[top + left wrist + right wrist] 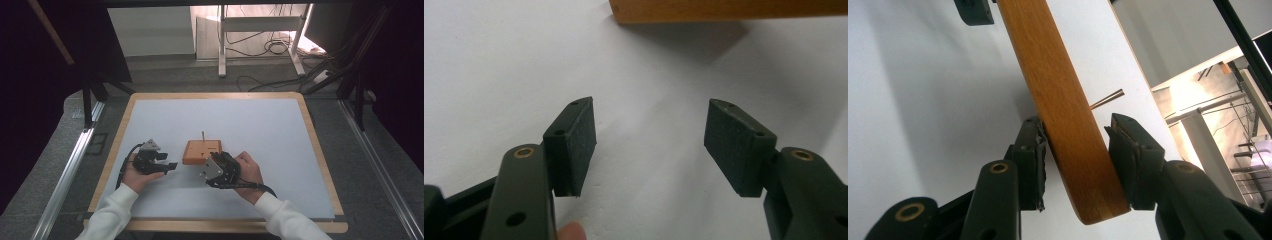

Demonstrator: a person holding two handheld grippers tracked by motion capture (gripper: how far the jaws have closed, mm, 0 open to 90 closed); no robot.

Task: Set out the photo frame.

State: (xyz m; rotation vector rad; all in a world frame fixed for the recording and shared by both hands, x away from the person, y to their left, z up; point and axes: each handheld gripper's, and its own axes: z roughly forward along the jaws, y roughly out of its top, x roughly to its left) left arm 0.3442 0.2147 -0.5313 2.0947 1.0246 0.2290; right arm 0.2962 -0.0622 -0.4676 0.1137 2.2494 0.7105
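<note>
Wooden block (729, 10) cut by frame edge

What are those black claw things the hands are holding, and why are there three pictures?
A person holds a tool called a gripper in each hand. Each has two black jaws that pinch things. One picture looks down from above the white table. The other two come from little cameras riding on the grippers. On the table lies an orange wooden block with a thin peg sticking up from it. The right gripper has the block's edge between its jaws and seems to be pinching it. The left gripper is open with nothing in it, resting just beside the block.
</note>
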